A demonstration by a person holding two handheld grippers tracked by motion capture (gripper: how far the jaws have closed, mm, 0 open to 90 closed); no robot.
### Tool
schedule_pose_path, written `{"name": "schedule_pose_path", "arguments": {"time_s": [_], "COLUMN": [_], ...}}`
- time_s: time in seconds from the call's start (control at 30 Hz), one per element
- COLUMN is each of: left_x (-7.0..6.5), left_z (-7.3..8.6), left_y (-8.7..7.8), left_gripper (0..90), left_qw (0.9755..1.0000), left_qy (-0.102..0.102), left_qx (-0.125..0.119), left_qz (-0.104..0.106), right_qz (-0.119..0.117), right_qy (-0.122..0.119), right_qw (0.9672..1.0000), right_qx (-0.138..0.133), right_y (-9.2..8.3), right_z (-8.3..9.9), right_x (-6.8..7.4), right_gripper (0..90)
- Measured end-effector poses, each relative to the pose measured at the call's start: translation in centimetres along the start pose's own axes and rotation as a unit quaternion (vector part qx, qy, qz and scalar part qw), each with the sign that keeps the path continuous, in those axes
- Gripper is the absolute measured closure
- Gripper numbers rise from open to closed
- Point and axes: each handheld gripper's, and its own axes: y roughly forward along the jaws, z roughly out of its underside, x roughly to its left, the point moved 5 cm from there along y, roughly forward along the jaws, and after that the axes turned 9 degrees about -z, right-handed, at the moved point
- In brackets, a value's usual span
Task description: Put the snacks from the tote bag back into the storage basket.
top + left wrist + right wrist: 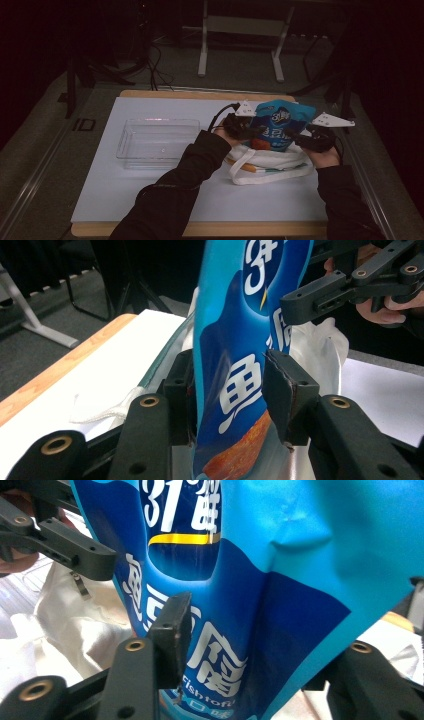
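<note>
- Blue snack pouch (281, 125) upright over white cloth bag (270, 165), right of bench (150, 200) centre.
- Printed "31°", large white Chinese characters, "Fishtofu" low down.
- Left tool (248, 131) clamped on pouch's left edge.
- Right tool (306, 137) gripping its right edge.
- Clear tray (157, 141) to the left.

Left arm: a dark sleeve is reaching in from the bottom of the high view, slanting toward the left side of the blue snack bag (281, 125).
Left gripper (246, 131): it is sitting against the bag's left edge — its jaws are standing on either side of the bag, pressing on its faces.
Right arm: the sleeve is coming up along the bag's right side, the bare hand (325, 156) lying just below and right of the bag.
Right gripper (306, 138): it is gripping the bag's right edge — jaws flanking it.
</note>
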Motion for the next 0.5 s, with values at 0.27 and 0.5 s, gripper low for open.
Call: {"name": "schedule_pose_path", "arguments": {"time_s": [0.27,0.5], "left_x": [-0.1,-0.5], "left_z": [-0.1,-0.1], "left_y": [0.7,1.3], "left_gripper": [73.9,87.0], "left_qw": [0.9996,0.9992], "left_qy": [-0.003,0.001], "left_qx": [0.005,0.005], "left_qz": [-0.028,-0.039], "right_qz": [-0.012,-0.018], "right_qy": [0.006,-0.003], "right_qw": [0.9999,0.9998], "right_qx": [0.007,0.011], "right_y": [1.0,1.3], "right_z": [0.2,0.1], "right_x": [0.1,0.3], "right_gripper": [63.3,79.2]}}
